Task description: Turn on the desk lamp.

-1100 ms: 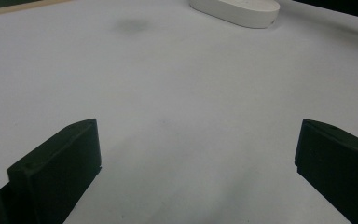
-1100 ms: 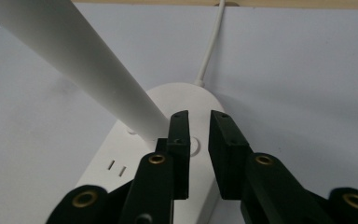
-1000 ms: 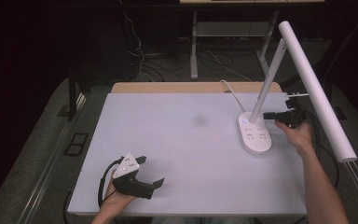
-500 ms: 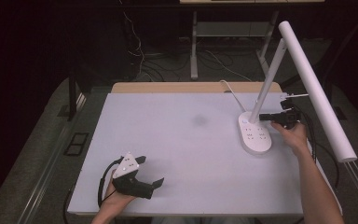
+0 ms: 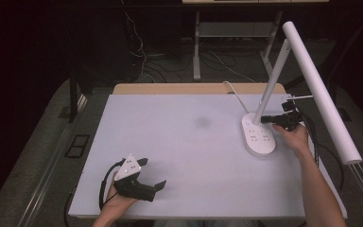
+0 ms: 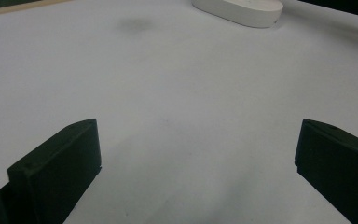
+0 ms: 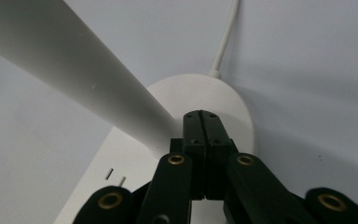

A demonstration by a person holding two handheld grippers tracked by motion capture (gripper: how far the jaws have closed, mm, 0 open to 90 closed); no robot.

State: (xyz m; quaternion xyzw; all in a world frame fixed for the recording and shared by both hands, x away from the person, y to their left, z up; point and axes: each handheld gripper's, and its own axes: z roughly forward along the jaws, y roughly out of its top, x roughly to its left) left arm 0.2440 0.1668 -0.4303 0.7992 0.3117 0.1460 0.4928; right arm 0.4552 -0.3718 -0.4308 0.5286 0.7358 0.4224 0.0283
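Left gripper (image 5: 158,185) rests at the near left of the white table (image 5: 179,156), jaws spread wide with bare tabletop between them; grey three-cornered plate on top, cable looping back under the hand. Ahead of its jaws lies a faint dark smudge (image 6: 135,24), and beyond that the edge of the lamp base (image 6: 237,10), cut off by the frame.

Right gripper (image 7: 204,122): jaws pressed together, gripping nothing, tips over the white oval lamp base just beside the foot of the slanted lamp arm (image 7: 74,70). Whether the tips touch the base cannot be told. Small marks on the base are too small to read. Past the tips, the lamp's white cord (image 7: 224,39) leaves the base's far edge.
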